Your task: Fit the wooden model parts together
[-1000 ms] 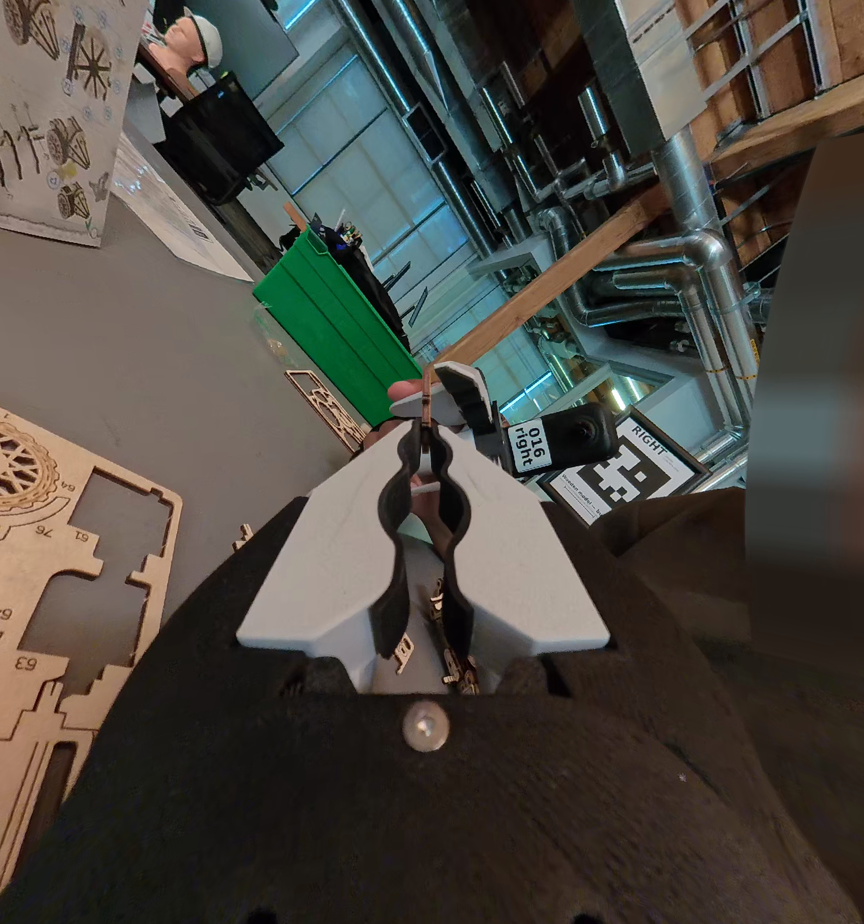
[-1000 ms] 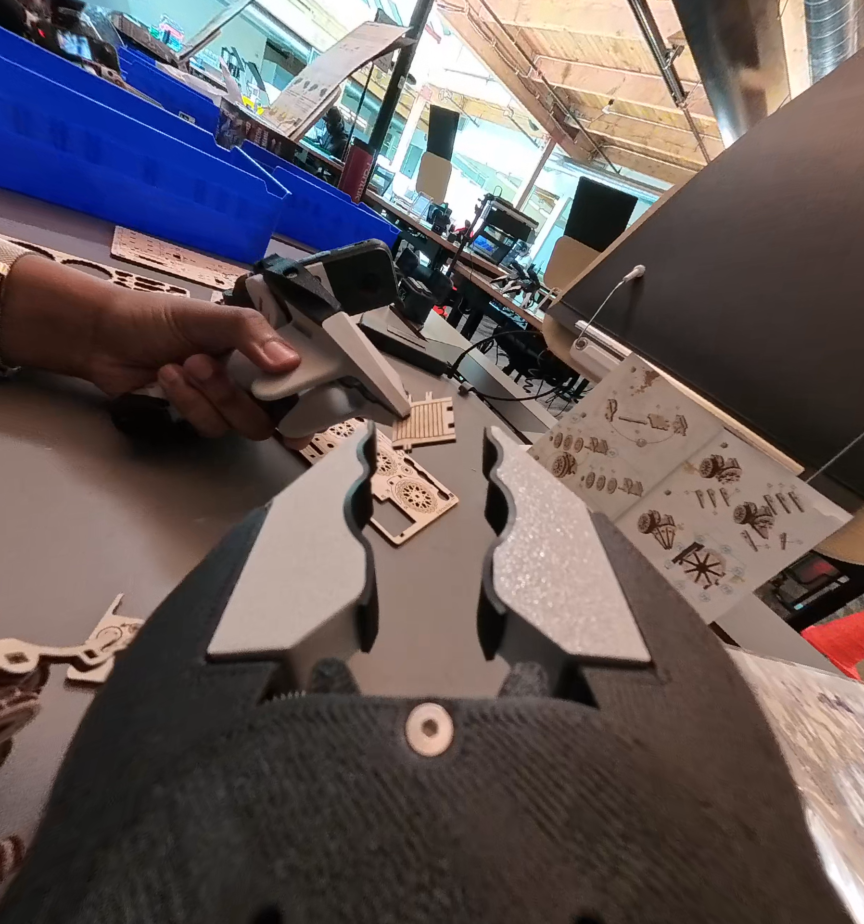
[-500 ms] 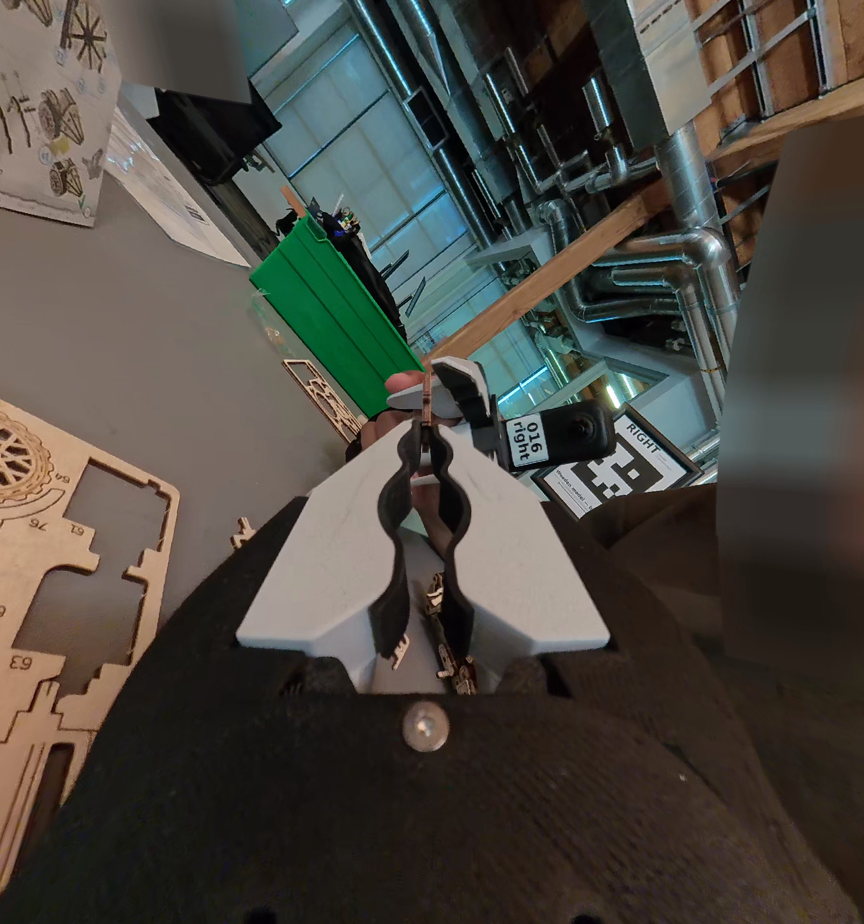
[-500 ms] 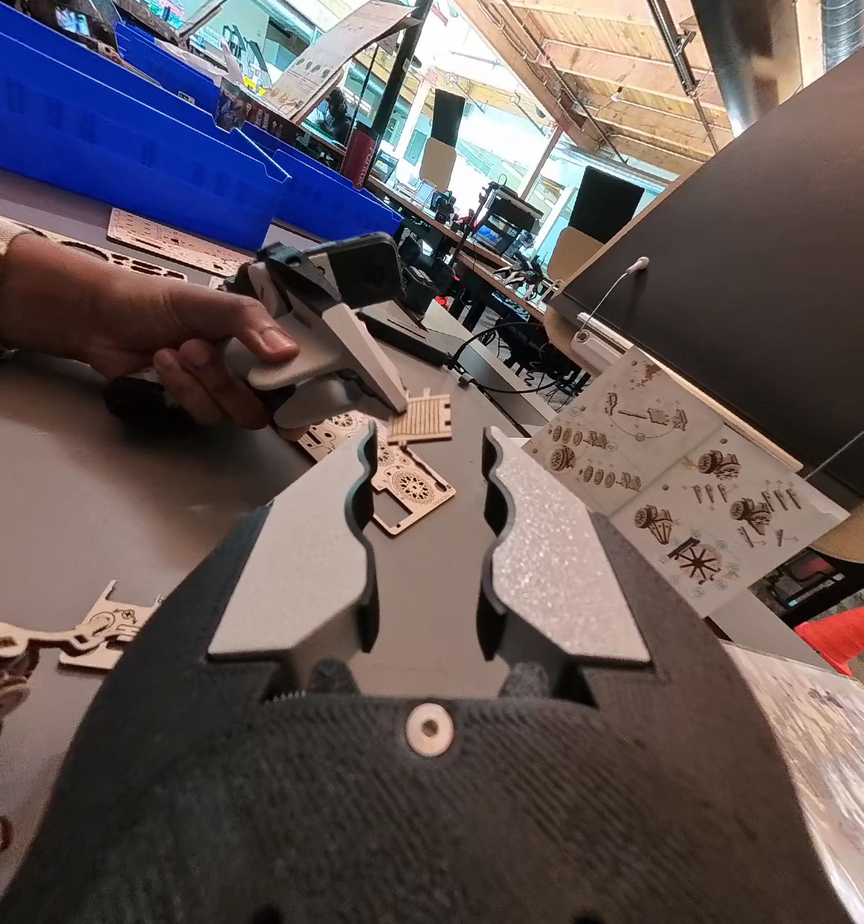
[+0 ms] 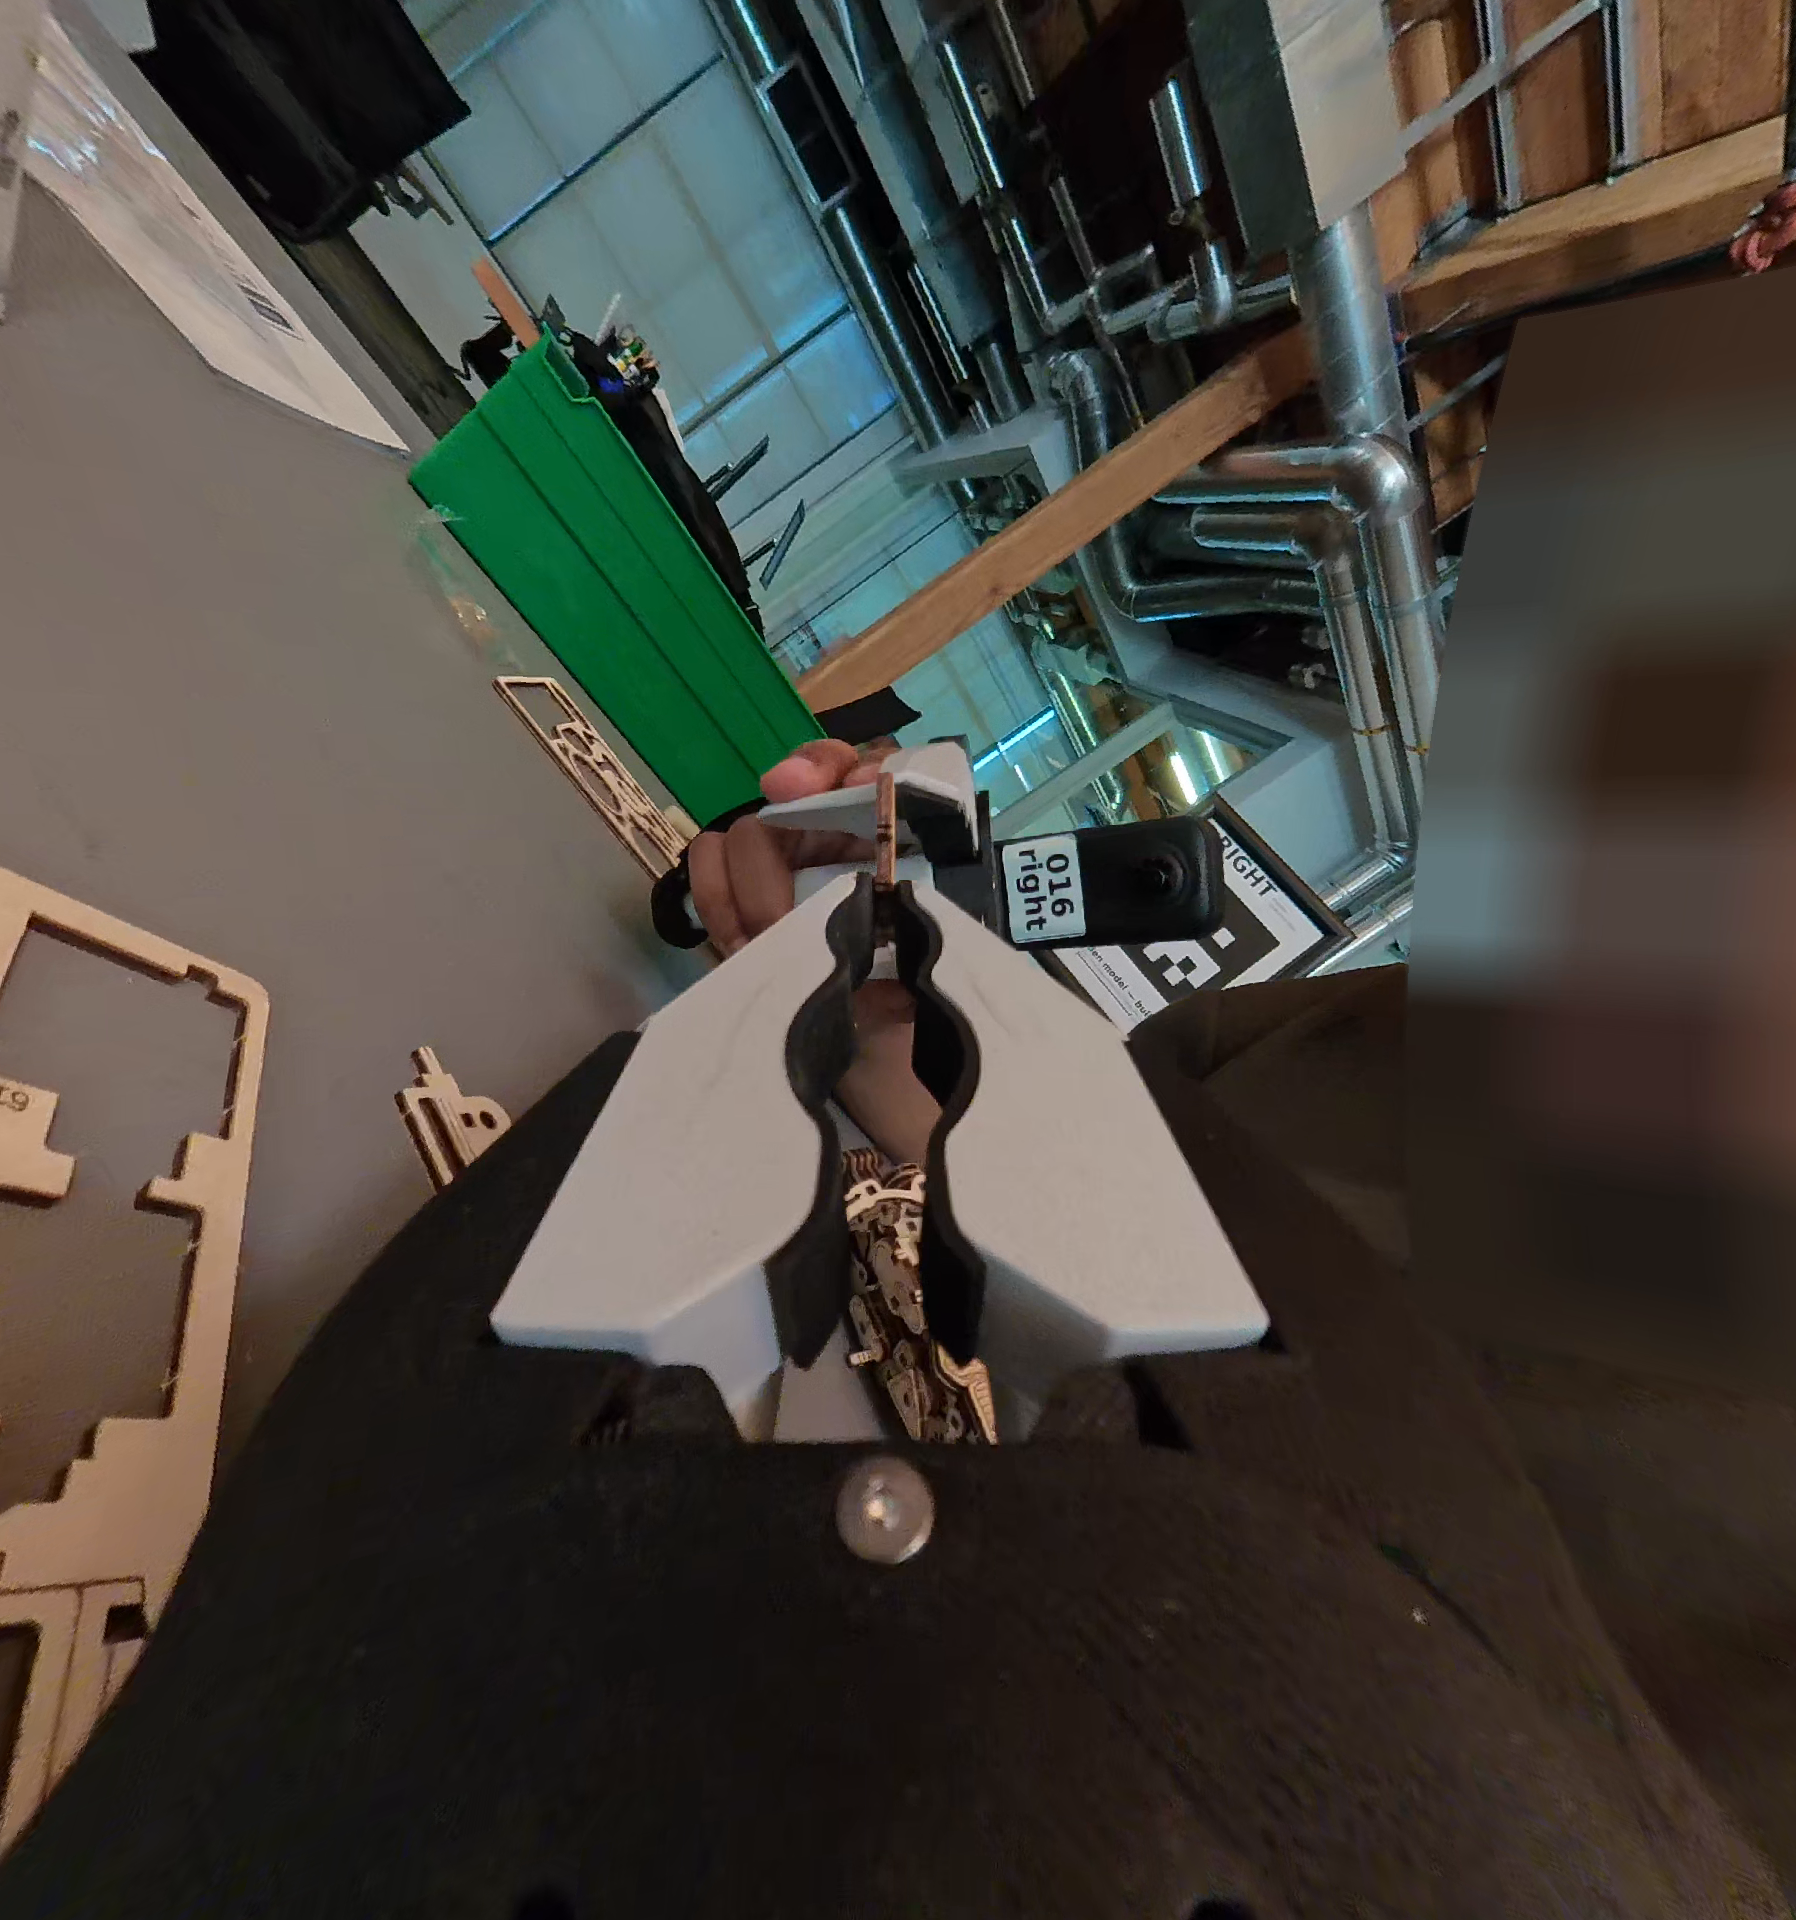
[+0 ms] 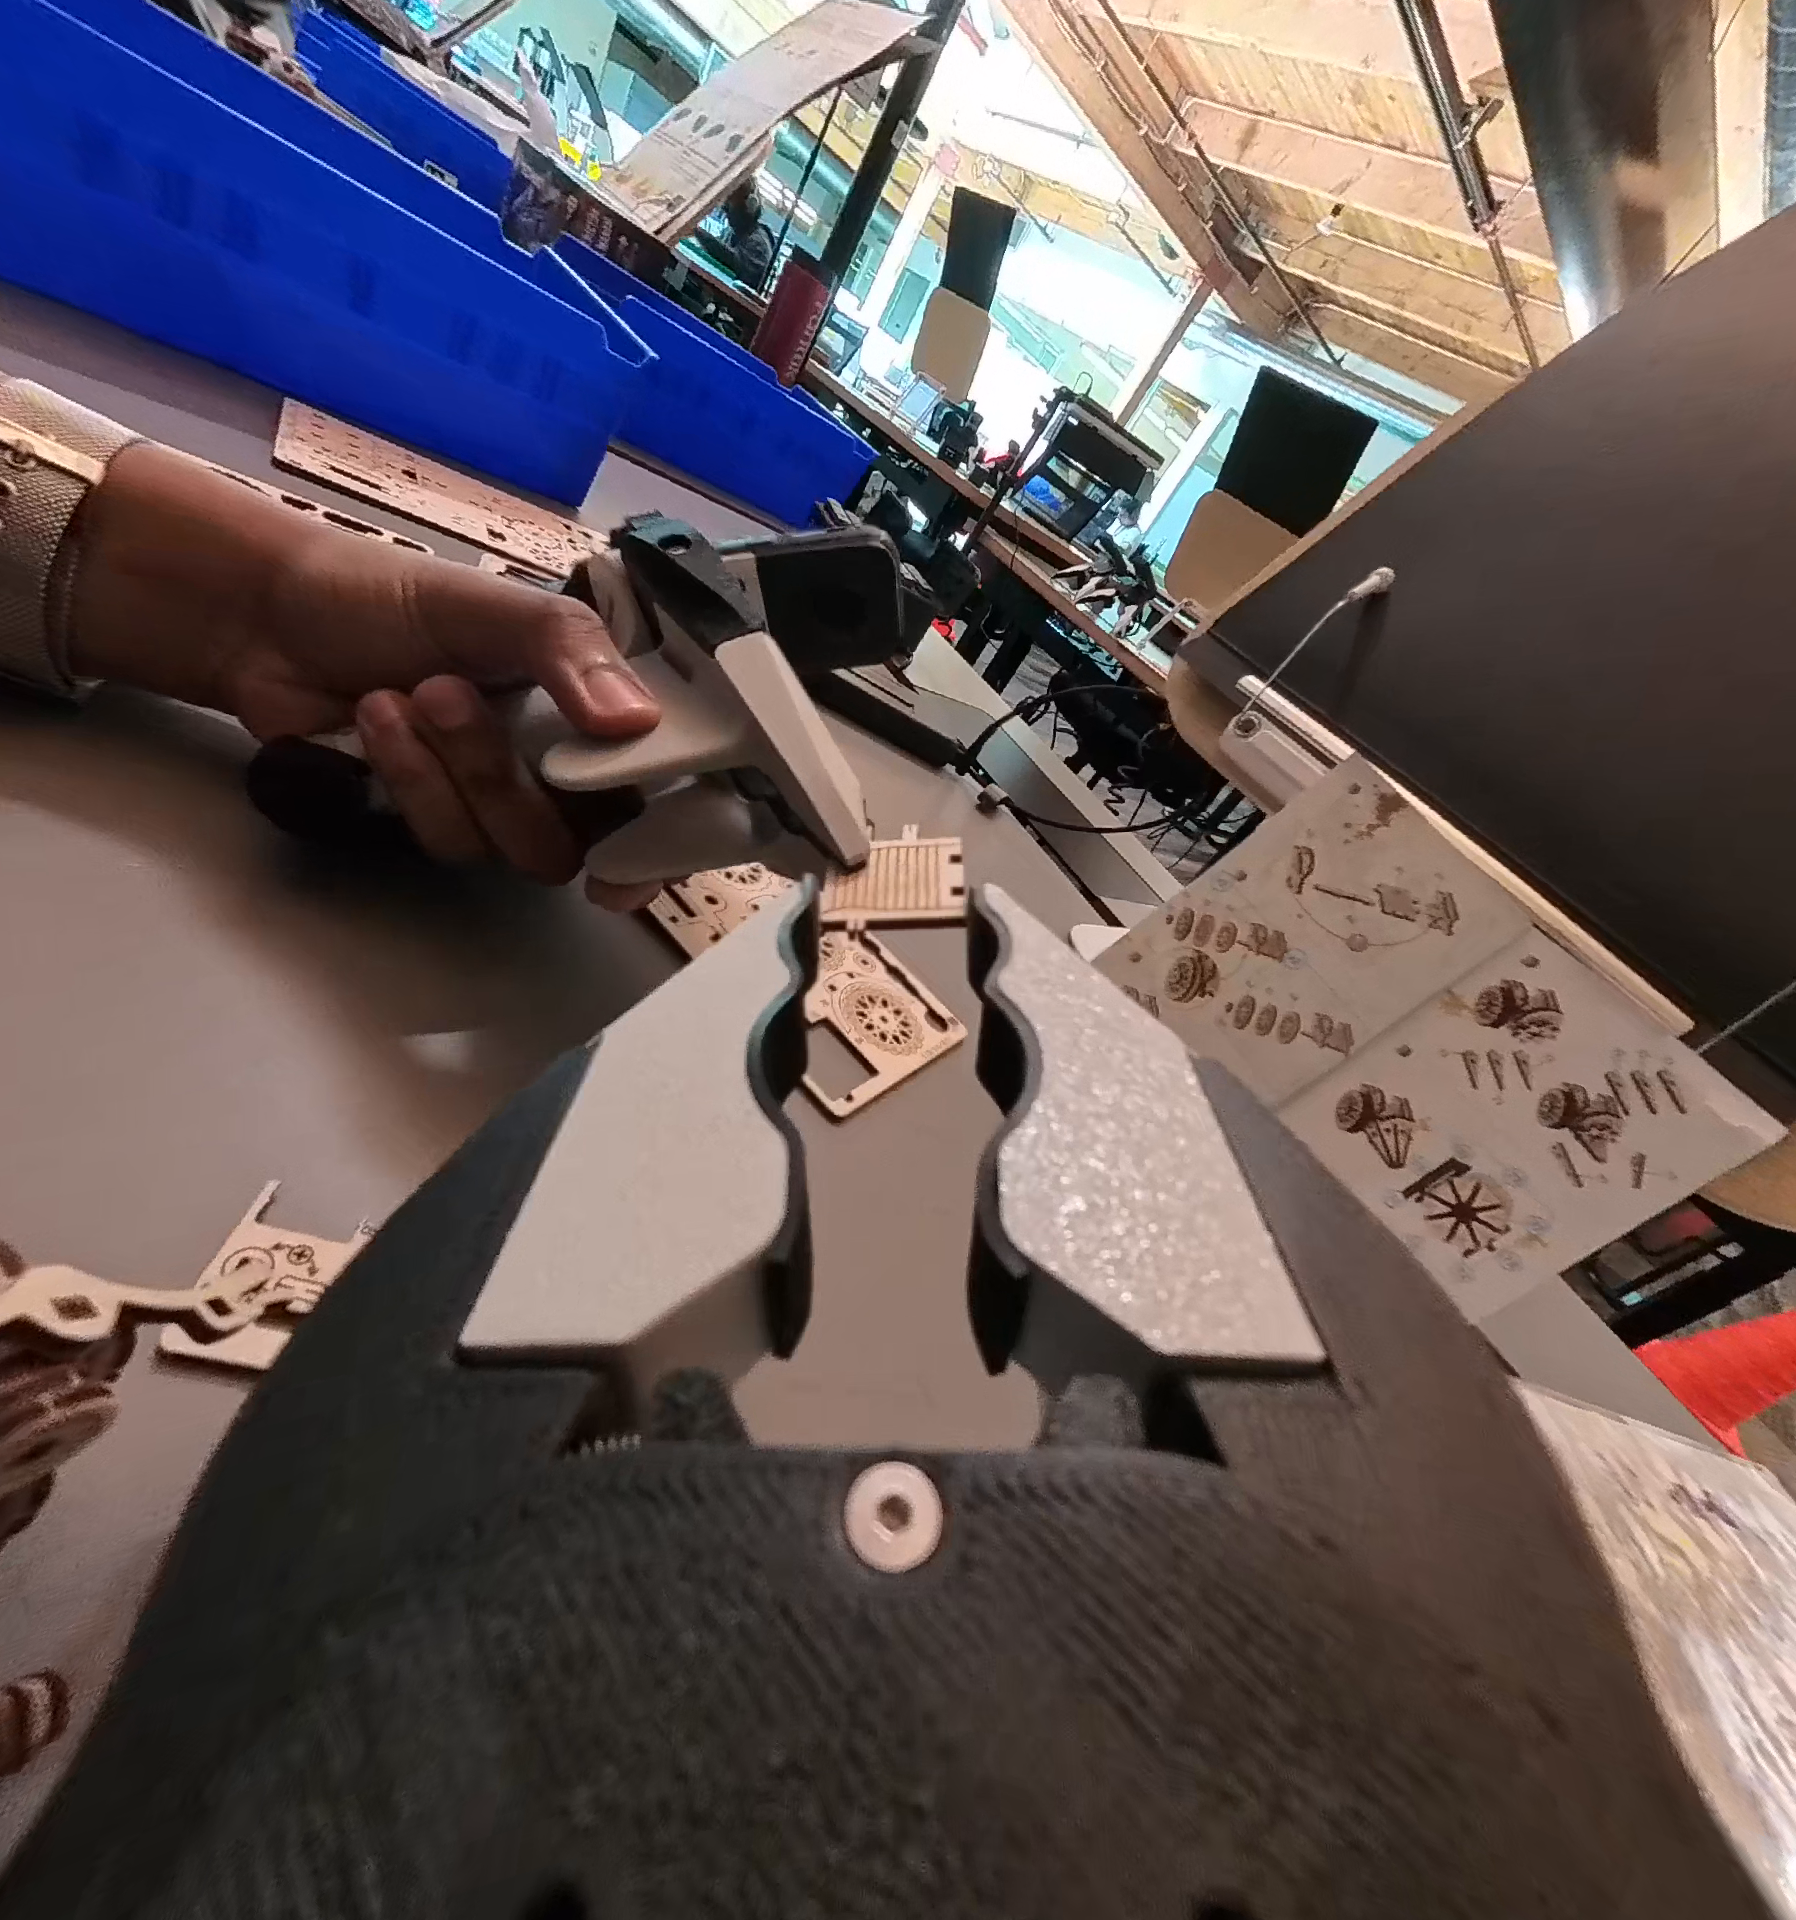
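My left gripper (image 5: 878, 896) is shut on a thin wooden part (image 5: 885, 826), seen edge-on and sticking out past the fingertips. In the right wrist view a hand holds that left gripper (image 6: 840, 844) low over the table, with a small slatted wooden panel (image 6: 902, 881) at its tips. My right gripper (image 6: 894, 920) is open and empty, its tips just short of the panel. It also shows in the left wrist view (image 5: 873, 805), close behind the held part. A partly built wooden model (image 5: 889, 1283) shows between my left fingers.
A punched-out wooden sheet (image 5: 94, 1195) and a small loose piece (image 5: 449, 1114) lie on the grey table (image 5: 198, 675) by a green bin (image 5: 603, 561). A wheel-pattern sheet (image 6: 878, 1013), instruction pages (image 6: 1393, 1049), blue bins (image 6: 250, 260) and loose wooden pieces (image 6: 250, 1288) surround the grippers. The tips of both grippers are at nearly the same place.
The two grippers have come closer together: the right one moved forward toward the slatted panel in the left one. Right stays open, left stays shut.
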Demonstrator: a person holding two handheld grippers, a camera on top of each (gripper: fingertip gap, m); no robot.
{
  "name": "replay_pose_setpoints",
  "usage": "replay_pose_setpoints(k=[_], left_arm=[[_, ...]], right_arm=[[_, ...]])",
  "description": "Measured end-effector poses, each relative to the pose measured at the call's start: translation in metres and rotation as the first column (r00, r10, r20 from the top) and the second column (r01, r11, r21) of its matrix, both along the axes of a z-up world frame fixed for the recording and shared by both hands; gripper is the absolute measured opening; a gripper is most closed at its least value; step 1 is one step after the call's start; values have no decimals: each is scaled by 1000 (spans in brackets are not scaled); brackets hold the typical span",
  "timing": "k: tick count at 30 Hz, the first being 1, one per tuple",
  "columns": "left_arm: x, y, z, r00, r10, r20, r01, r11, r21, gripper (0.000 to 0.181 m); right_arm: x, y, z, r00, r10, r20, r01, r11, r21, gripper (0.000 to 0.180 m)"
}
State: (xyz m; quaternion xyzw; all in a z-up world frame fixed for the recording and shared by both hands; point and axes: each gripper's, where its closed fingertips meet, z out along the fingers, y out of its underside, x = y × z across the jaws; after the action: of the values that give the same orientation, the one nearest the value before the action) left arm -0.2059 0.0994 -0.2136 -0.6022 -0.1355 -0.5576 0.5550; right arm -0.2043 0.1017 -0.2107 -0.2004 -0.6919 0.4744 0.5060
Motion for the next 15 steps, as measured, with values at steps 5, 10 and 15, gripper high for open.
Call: replay_pose_setpoints(k=[5,10,15], left_arm=[[3,-1,2,1000,-24,15,24,1000,11,1],[16,-3,0,996,-83,-34,83,997,8,1],[12,-4,3,998,-60,-24,61,998,28,1]], right_arm=[[2,-2,3,1000,7,-18,-6,1000,19,28],[7,-6,9,998,35,-48,-35,999,3,15],[9,-6,14,997,42,-67,-43,999,-19,31]])
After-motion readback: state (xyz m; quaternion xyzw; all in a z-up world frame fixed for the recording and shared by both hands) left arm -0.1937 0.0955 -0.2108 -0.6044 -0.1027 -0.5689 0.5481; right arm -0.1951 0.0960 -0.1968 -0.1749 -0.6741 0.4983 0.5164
